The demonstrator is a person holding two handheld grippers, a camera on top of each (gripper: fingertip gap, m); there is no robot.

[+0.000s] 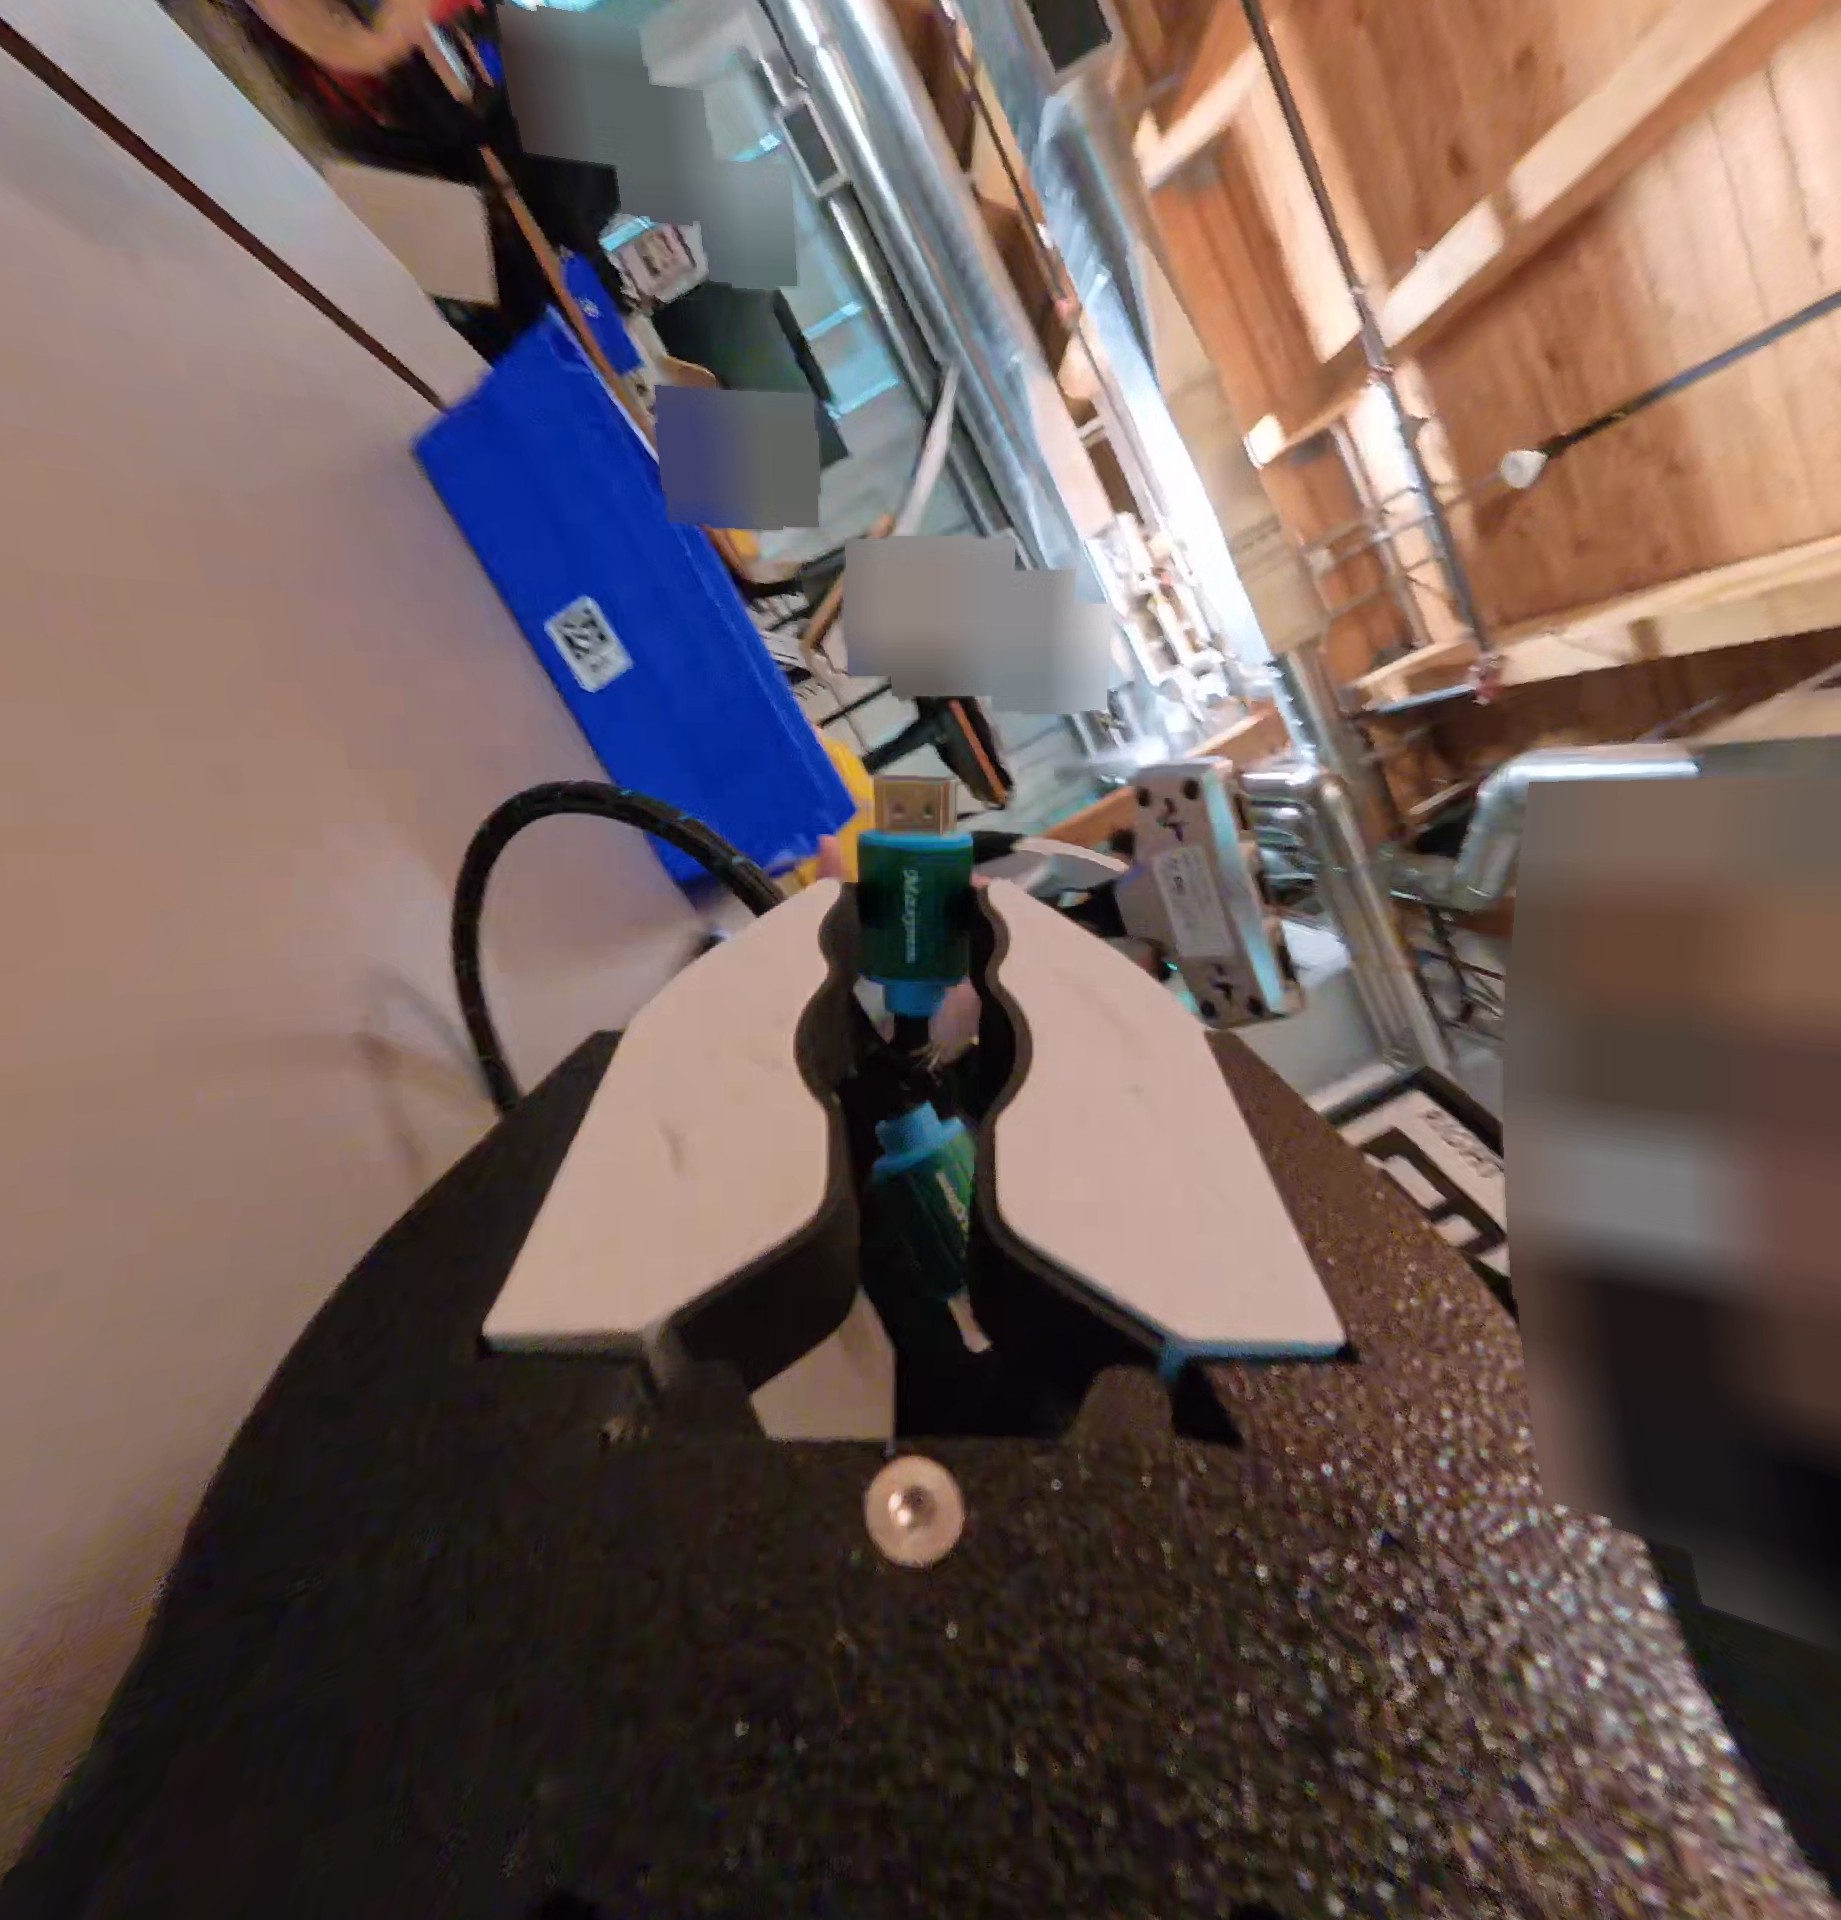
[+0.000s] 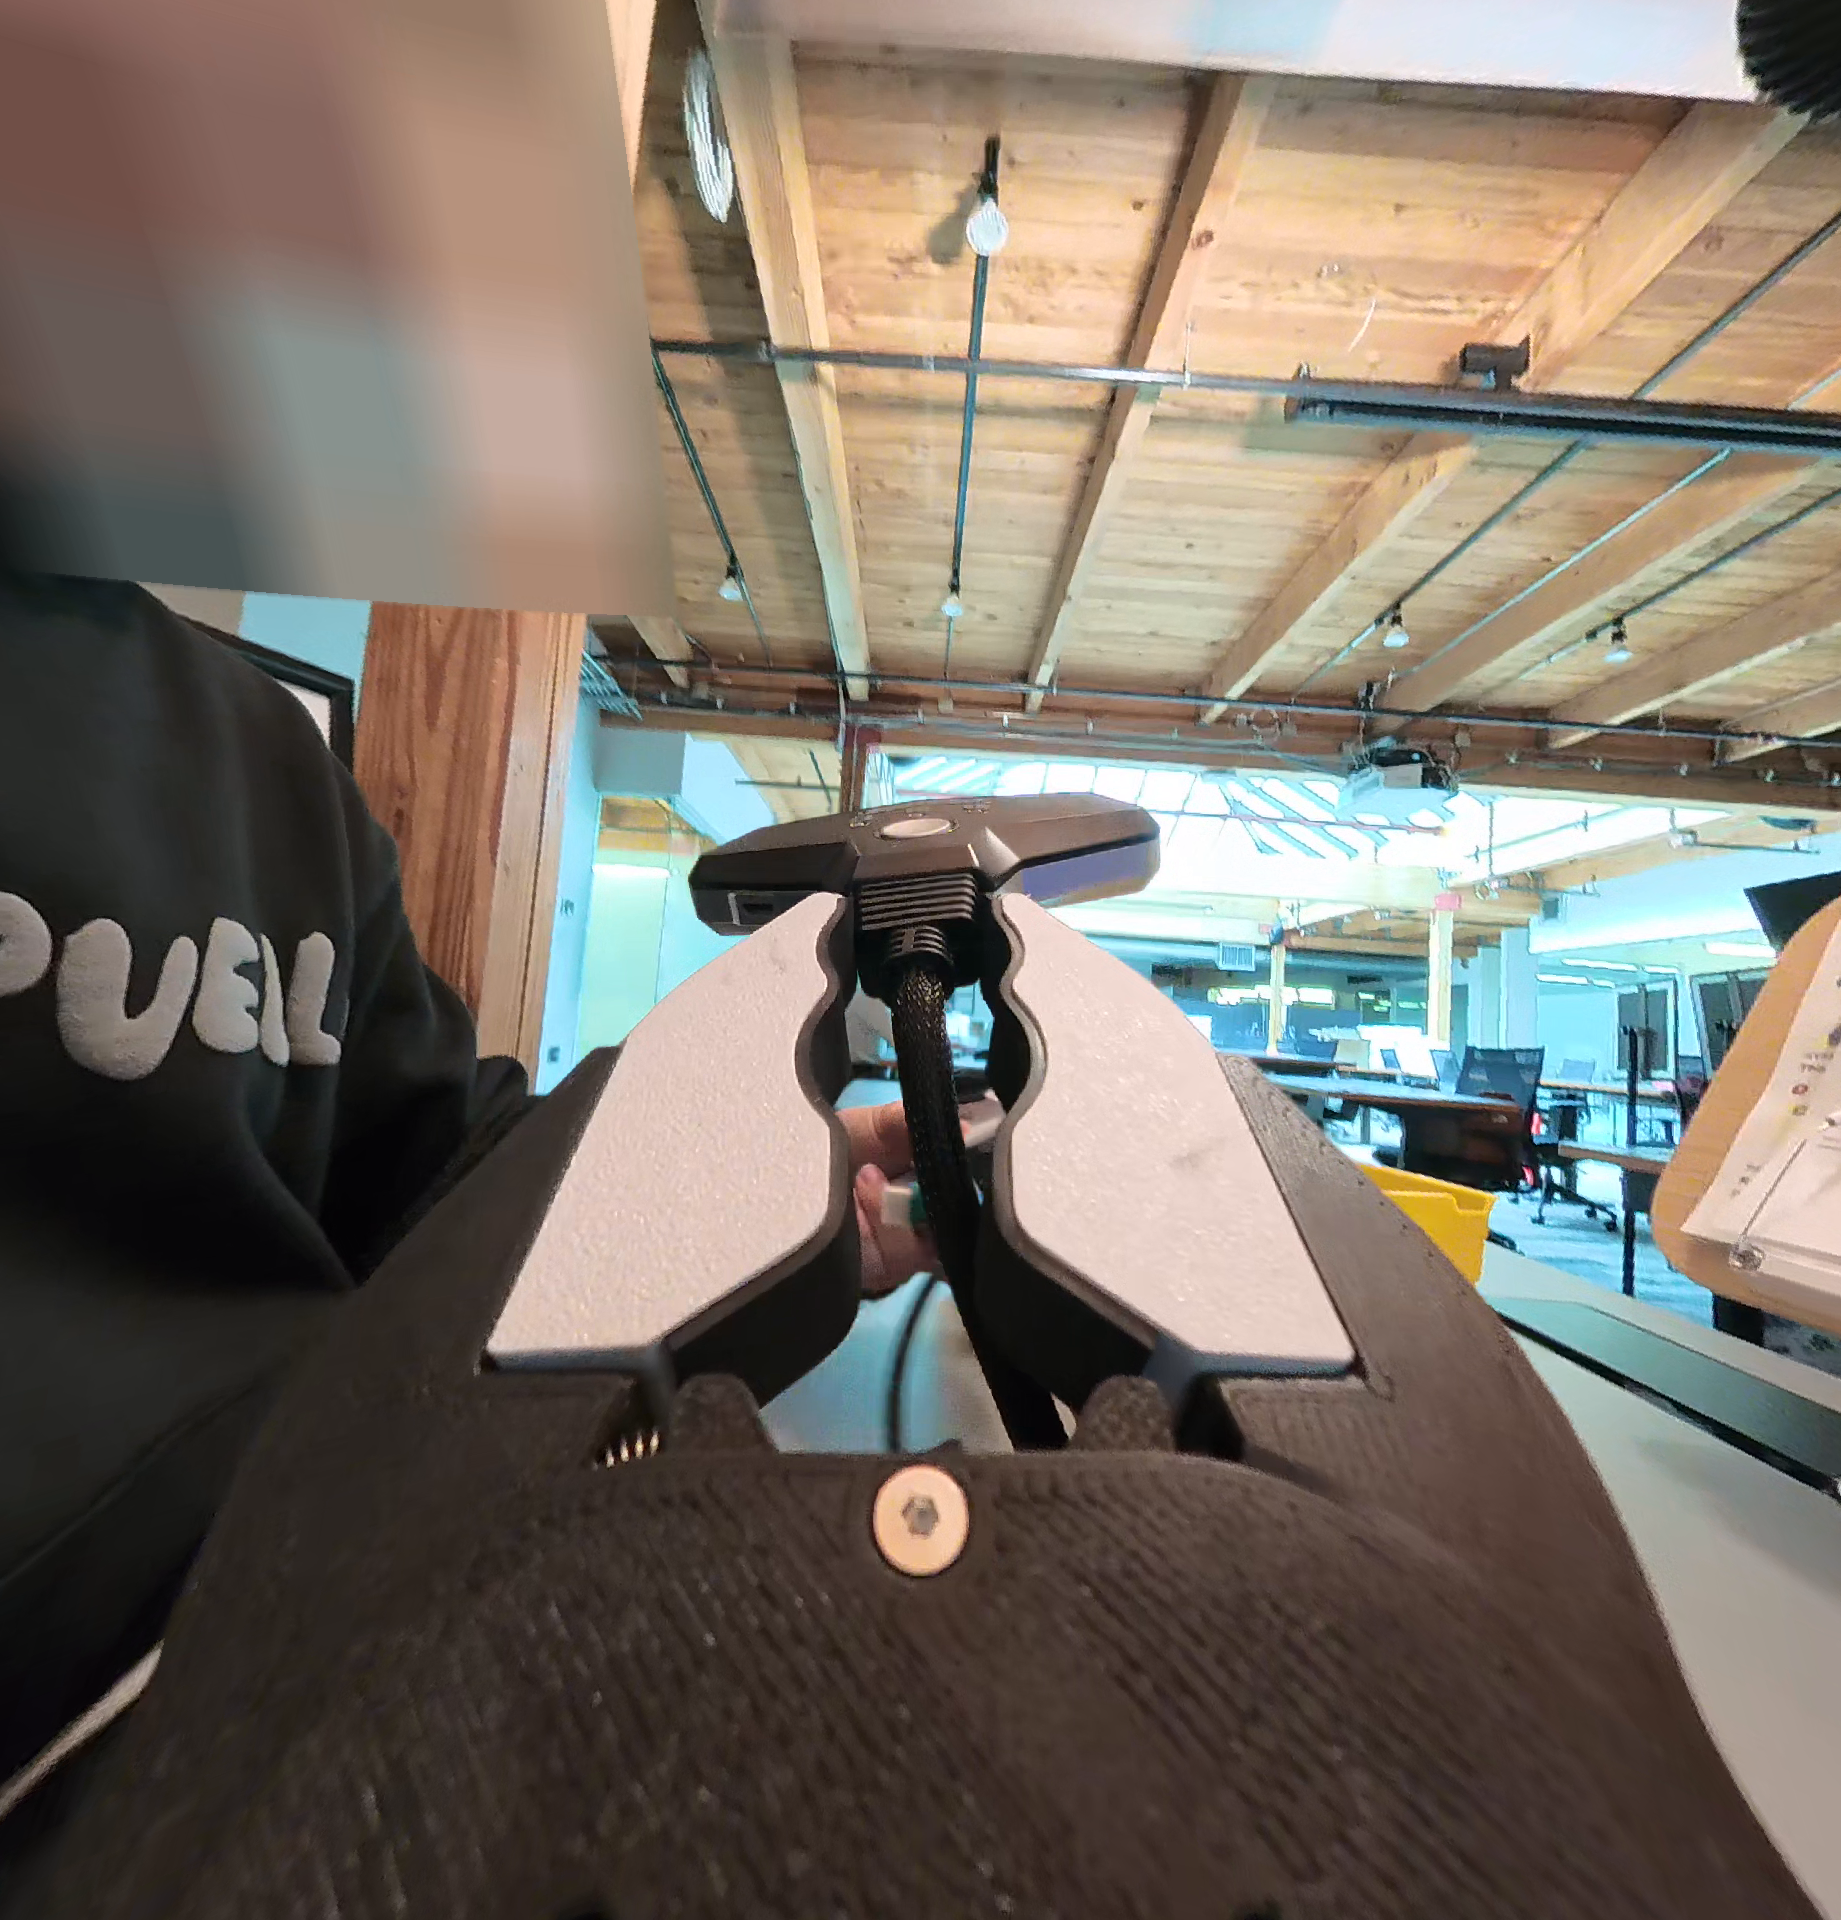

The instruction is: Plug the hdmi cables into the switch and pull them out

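My left gripper (image 1: 914, 902) is shut on a teal HDMI plug (image 1: 914, 914), held up with its gold connector pointing away. Its black braided cable (image 1: 500, 935) loops off to the left. A second teal HDMI plug (image 1: 921, 1195) hangs lower between the fingers. My right gripper (image 2: 918, 914) is shut on the ribbed neck of the black HDMI switch (image 2: 921, 847), which stands above the fingertips with a round button on top and an open port on its left end. The switch's black braided cable (image 2: 931, 1101) runs down between the fingers. The other gripper (image 1: 1207, 894) shows far right in the left wrist view.
A blue box (image 1: 625, 613) lies on the pale table (image 1: 168, 727) to the left. A person in a dark sweatshirt (image 2: 168, 987) is close on the left, a hand (image 2: 880, 1195) behind the right fingers. A clipboard with papers (image 2: 1789, 1122) and a yellow bin (image 2: 1435, 1210) stand right.
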